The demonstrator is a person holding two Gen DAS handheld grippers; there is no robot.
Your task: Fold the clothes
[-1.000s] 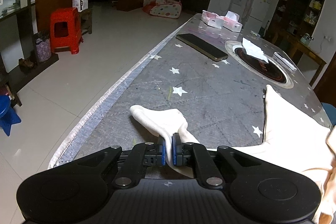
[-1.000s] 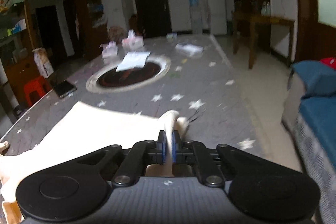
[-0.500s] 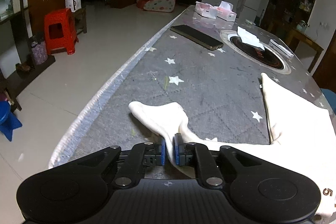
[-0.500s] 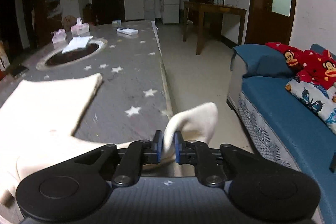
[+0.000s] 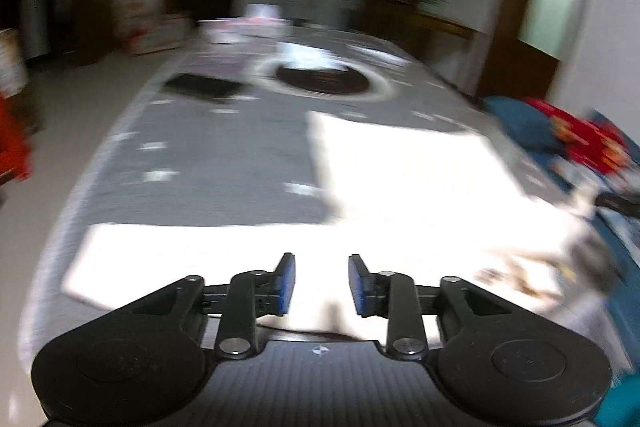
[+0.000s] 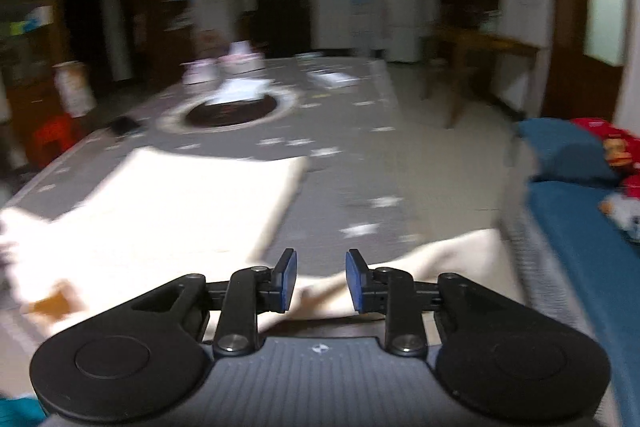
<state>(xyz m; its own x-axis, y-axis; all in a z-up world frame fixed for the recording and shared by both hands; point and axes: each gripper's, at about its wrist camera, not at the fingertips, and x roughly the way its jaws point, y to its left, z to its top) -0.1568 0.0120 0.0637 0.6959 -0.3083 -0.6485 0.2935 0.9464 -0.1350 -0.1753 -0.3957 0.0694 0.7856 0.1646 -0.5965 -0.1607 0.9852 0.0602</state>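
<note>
Both tongs are standing open now, where half a second ago each was pinching a sleeve of the garment (image 5: 400, 187). My left gripper (image 5: 321, 285) is hovering with its blue pads well apart and nothing between them, above the pale cloth lying spread on the starred table (image 5: 224, 155). My right gripper (image 6: 321, 281) is likewise gaping and empty, its sleeve (image 6: 448, 251) lying loose at the table's right edge by the blue sofa (image 6: 568, 227). I am judging the spreading done and the first fold due next. Everything is blurring with motion, so no writing is reading clearly to me.
</note>
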